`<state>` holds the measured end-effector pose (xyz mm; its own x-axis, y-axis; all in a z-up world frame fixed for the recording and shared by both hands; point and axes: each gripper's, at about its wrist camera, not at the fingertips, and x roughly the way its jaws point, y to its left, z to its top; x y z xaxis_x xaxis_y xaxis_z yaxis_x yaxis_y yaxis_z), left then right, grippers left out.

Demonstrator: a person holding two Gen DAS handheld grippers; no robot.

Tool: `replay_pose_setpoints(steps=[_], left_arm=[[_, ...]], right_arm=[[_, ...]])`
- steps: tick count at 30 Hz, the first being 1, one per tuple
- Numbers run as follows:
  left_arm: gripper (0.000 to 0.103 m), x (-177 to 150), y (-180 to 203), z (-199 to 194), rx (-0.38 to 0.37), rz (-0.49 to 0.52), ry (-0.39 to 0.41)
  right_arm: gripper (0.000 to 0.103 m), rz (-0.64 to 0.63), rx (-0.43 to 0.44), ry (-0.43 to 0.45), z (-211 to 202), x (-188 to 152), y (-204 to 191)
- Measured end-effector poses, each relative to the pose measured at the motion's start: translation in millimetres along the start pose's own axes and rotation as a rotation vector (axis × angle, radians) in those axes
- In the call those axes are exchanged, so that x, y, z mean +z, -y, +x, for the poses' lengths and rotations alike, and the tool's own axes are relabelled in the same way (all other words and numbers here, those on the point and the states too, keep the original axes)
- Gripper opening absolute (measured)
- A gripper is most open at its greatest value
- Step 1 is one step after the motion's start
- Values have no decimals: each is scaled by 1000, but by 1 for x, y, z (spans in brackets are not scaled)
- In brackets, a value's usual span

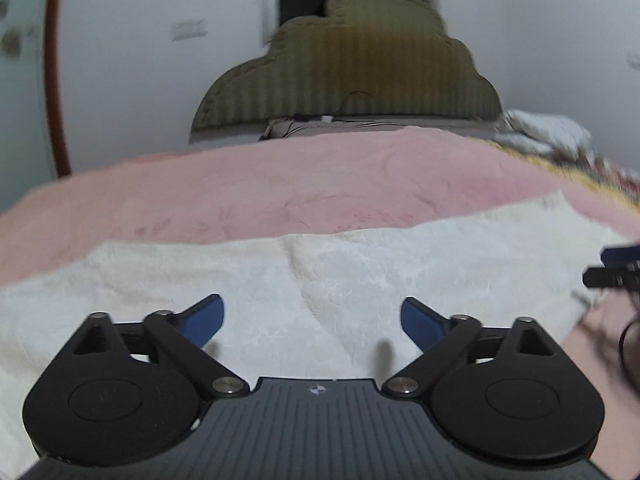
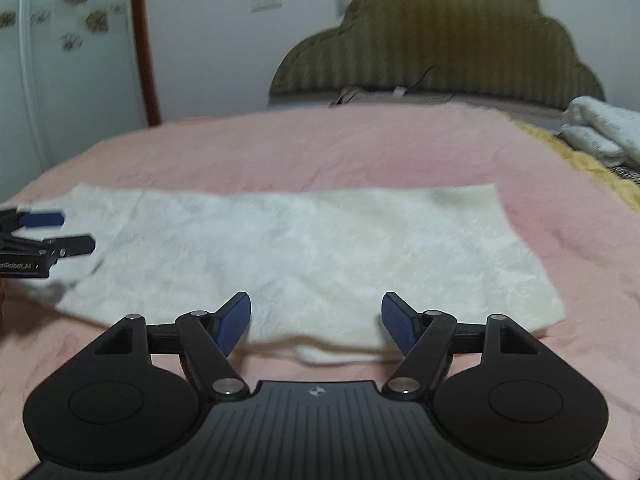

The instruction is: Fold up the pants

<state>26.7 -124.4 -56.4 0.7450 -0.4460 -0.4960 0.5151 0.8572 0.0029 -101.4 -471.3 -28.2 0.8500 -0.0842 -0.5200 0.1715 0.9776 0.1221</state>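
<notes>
The white pants (image 2: 304,248) lie folded into a flat long rectangle across the pink bedspread (image 2: 304,148). In the right wrist view my right gripper (image 2: 316,312) hangs open over the near edge of the cloth, nothing between its blue pads. My left gripper (image 2: 60,232) shows at the far left of that view, open at the pants' left end. In the left wrist view the white pants (image 1: 312,272) fill the foreground and my left gripper (image 1: 312,316) stands wide open above them, holding nothing. My right gripper's fingertips (image 1: 616,264) poke in at the right edge.
An olive scalloped headboard (image 2: 436,40) stands at the far end of the bed. A heap of white laundry (image 2: 604,132) and a yellow patterned cover (image 2: 580,160) lie at the right. White walls and a brown curved frame (image 2: 144,40) are at the left.
</notes>
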Motion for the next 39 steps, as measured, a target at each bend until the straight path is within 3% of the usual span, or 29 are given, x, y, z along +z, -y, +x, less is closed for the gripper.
replay_pose_setpoints(steps=[1, 2, 4, 6, 17, 20, 24, 27, 30, 34, 37, 39], left_arm=[[99, 0, -1, 5, -8, -31, -25], [99, -1, -2, 11, -13, -47, -61], [99, -6, 0, 23, 11, -44, -132], [102, -7, 0, 23, 25, -40, -137], [103, -8, 0, 23, 41, -19, -150], [103, -8, 0, 23, 42, -18, -151], [103, -7, -1, 24, 44, -14, -153], [103, -7, 0, 24, 44, -14, -153], [103, -7, 0, 24, 44, -14, -153], [103, -7, -1, 24, 44, -14, -153], [103, -7, -1, 24, 43, -14, -153], [103, -7, -1, 24, 43, -14, -153]], right_arm=[[92, 9, -5, 17, 0, -1, 0], [97, 14, -2, 8, 2, -2, 2], [101, 11, 3, -61, 14, -8, 2], [103, -25, -7, -50, 17, -16, -4], [103, -42, -17, -57, 18, -14, -8], [103, -29, -61, 9, 12, -6, -12], [103, 1, -41, 70, 16, 19, -8], [103, -24, -119, 0, 46, 31, -6], [103, -29, -93, -154, 76, 24, 1], [103, -49, -72, -127, 62, 12, 2], [103, 45, -139, -45, 31, 7, 13], [103, 163, -129, 16, 5, 2, 28]])
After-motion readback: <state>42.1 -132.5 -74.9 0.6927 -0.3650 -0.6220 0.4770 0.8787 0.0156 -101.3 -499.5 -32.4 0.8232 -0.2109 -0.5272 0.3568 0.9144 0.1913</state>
